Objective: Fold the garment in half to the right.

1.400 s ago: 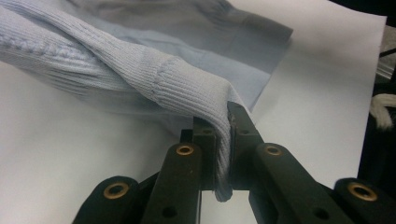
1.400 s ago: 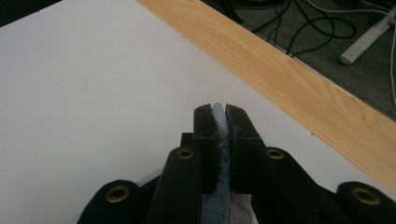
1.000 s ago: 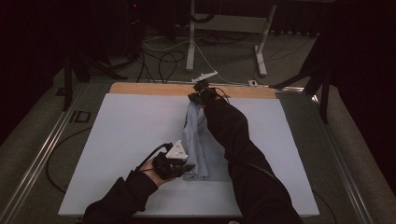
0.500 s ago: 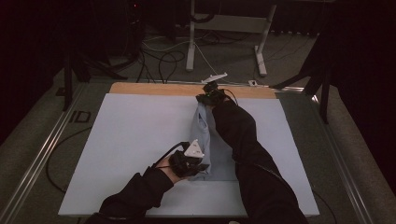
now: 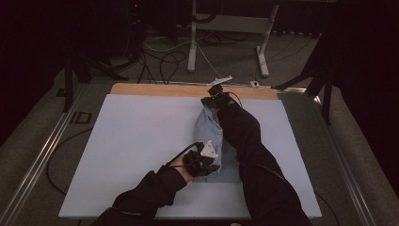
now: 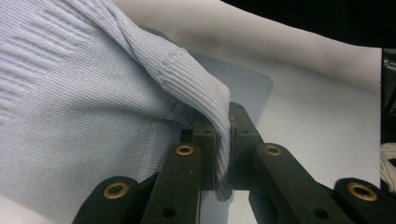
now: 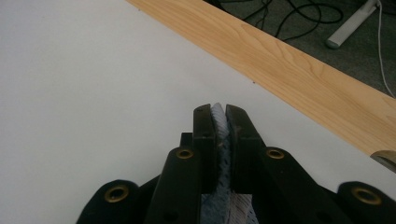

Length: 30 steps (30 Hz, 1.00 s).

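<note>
left gripper point(image 6: 223, 144): my jaws clamp the sweater point(image 6: 70, 102) hem
right gripper point(image 7: 221, 140): pinching its far end
table point(image 5: 136, 141): white

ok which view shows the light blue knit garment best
The high view: the whole light blue garment lies stretched between the left gripper and right gripper. The left gripper view shows ribbed knit up close, pinched in its fingers; the right gripper view shows a sliver clamped between its fingers.

- Left of the folded blue garment point(image 5: 211, 141): broad bare white table surface point(image 5: 136, 141), open to passage.
- Right of the garment: the person's right sleeve point(image 5: 244, 141) bars the way.
- Beyond the garment: unobstructed wooden strip point(image 5: 160, 89).
</note>
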### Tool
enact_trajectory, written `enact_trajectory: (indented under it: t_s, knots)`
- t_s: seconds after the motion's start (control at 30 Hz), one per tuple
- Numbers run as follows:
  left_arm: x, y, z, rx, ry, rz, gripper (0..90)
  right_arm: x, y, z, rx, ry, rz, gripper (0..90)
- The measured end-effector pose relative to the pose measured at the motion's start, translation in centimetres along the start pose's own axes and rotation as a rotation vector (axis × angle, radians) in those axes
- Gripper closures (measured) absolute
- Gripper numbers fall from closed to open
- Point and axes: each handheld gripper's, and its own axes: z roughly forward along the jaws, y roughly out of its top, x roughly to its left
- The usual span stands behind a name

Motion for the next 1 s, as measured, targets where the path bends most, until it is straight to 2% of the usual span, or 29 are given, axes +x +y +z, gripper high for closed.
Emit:
enact_trajectory:
  t_s: [0.13, 0.33, 0.47, 0.5, 0.57, 0.73, 0.8, 0.87, 0.9, 1.0]
  knots:
    - [0.0, 0.3, 0.8, 0.009, 0.001, -0.005, 86.0, -0.3, -0.3, 0.4, 0.008, 0.01, 0.01, 84.1]
    - [0.1, 0.5, 1.7, 0.039, 0.005, 0.01, 86.0, -0.7, -1.0, 0.8, 0.01, 0.021, 0.012, 83.3]
    - [0.1, 0.7, 2.3, 0.04, 0.002, 0.002, 86.0, -1.3, -1.5, 0.9, 0.006, 0.034, 0.034, 80.0]
    - [0.1, 0.7, 2.4, 0.042, 0.001, 0.002, 85.9, -1.5, -1.6, 1.0, 0.011, 0.039, 0.039, 76.6]
    - [0.2, 0.8, 2.7, 0.053, 0.002, 0.009, 85.9, -1.7, -1.8, 1.0, 0.022, 0.038, 0.036, 63.4]
    - [0.0, 1.1, 3.4, 0.066, 0.006, 0.006, 85.8, -2.4, -2.2, 0.4, 0.037, 0.039, 0.046, 42.4]
    - [0.0, 1.2, 3.6, 0.074, 0.005, 0.008, 85.8, -2.8, -2.2, -0.2, 0.019, 0.051, 0.077, 30.2]
    - [-0.1, 1.2, 3.8, 0.073, 0.005, 0.006, 85.7, -3.2, -2.3, -0.8, 0.002, 0.057, 0.086, 20.8]
    - [-0.1, 1.3, 3.8, 0.08, 0.004, 0.012, 85.7, -3.3, -2.3, -1.1, 0.003, 0.075, 0.088, 15.3]
    - [-0.2, 1.3, 4.1, 0.089, 0.002, 0.014, 85.5, -3.7, -2.7, -2.2, -0.015, 0.08, 0.096, 13.2]
